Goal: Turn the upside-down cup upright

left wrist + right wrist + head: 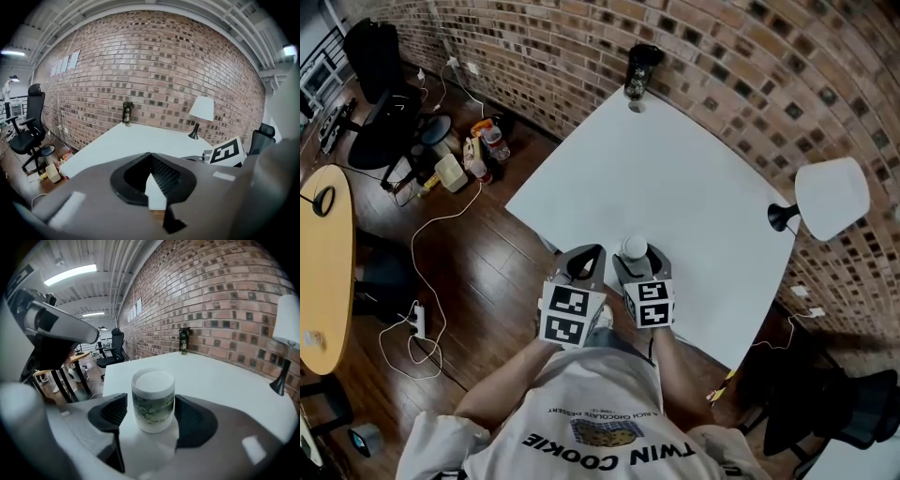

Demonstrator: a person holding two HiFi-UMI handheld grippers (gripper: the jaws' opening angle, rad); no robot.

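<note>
**Wide-open jaws frame an upturned cup at the worktop's near edge**

A white worktop (pixel 675 178) fills the corner beneath a brick wall (pixel 750 66), bare but for a table lamp (pixel 832 197) at one side and a dark bottle (pixel 641 70) at the far corner. Over its near edge a person holds two grippers side by side. The left gripper (pixel 592 251) has its jaws pinched together on nothing, just beside the action. The right gripper (pixel 639 259) has its jaws spread wide to either side of the upside-down cup (pixel 153 401), and its pads (pixel 112 411) are clear of the cup's wall on both flanks. The cup stands base-up on the worktop near that edge, white with a green printed band; no handle shows. It looks like glazed ceramic: rigid, fairly weighty, smooth enough to slip and liable to chip if dropped. The straight wall at mid-height, across the printed band, appears the soundest place to clamp before rolling it over.
</note>
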